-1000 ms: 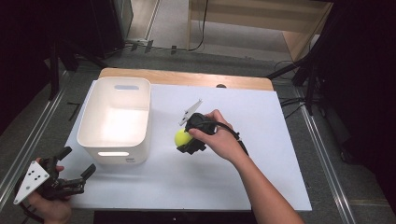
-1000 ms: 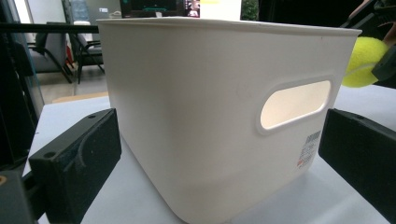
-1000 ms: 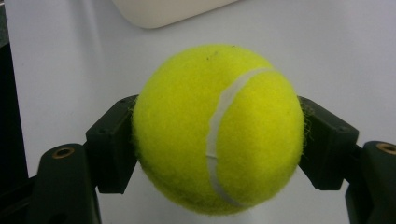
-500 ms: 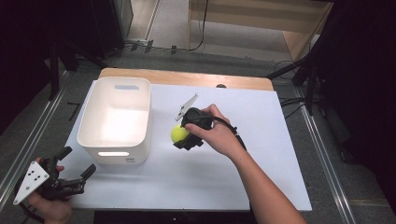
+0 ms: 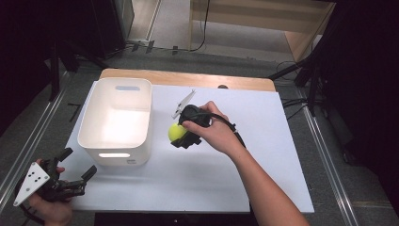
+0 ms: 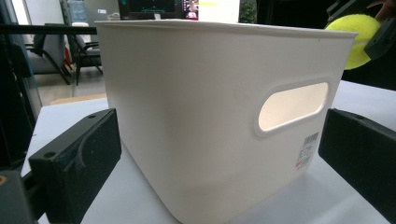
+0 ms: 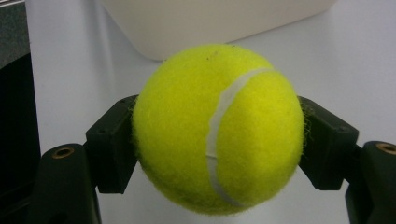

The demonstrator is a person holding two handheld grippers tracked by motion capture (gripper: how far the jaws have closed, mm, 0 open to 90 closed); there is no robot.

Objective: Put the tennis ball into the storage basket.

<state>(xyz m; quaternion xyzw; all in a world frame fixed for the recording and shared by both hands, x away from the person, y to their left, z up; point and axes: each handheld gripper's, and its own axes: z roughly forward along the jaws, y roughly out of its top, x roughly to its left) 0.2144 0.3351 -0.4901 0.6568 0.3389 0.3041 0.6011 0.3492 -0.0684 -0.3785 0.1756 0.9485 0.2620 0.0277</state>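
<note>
A yellow tennis ball point(image 5: 176, 132) hangs just above the white tabletop point(image 5: 202, 188), right of a white plastic bin point(image 5: 117, 117). My right gripper point(image 5: 180, 137) is shut on the ball. In the right gripper view its black pads point(image 7: 114, 144) press both sides of the ball point(image 7: 217, 126), with the bin's wall point(image 7: 210, 23) behind. My left gripper point(image 5: 77, 163) stands open at the table's near left corner, pointing at the bin. In the left gripper view the bin's handle side point(image 6: 210, 107) is close ahead between the spread pads point(image 6: 79, 163), and the ball point(image 6: 357, 37) shows past the bin's right corner.
The bin looks empty inside and stands on the left half of the table. A wooden strip point(image 5: 188, 78) runs along the far edge. Metal rails point(image 5: 28, 141) flank the table, and cables lie on the floor beyond.
My right hand has lifted the ball a little and carried it left, closer to the bin. The left gripper has stayed where it was.
</note>
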